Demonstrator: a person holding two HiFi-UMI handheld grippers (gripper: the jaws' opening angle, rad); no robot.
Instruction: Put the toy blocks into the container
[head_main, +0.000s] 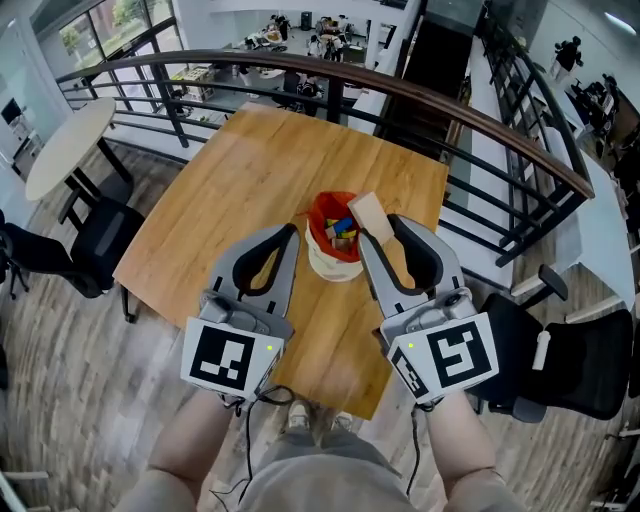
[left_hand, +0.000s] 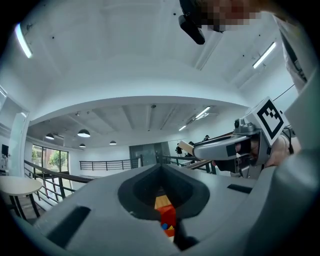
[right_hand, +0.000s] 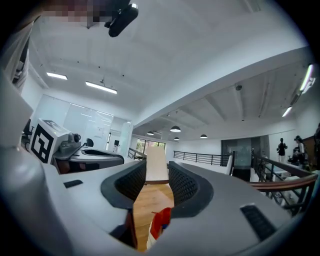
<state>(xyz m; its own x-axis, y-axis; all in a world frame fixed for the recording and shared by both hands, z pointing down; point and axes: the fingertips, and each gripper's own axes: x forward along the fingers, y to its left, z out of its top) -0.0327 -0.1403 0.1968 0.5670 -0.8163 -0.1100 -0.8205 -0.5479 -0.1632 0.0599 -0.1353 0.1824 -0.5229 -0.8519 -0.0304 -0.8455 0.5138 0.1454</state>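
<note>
Holding a pale wooden block clamped in our right gripper, we have it at the right rim of the red container (coloured blocks lie inside) on the wooden table. Our left gripper, jaws together and empty, sits beside the container.

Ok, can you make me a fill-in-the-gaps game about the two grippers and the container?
The right gripper holds a pale ____ between its fingers. The container on the wooden table has a rim coloured ____. The left gripper has its fingers shut and holds ____.
Missing words: block; red; nothing.
</note>
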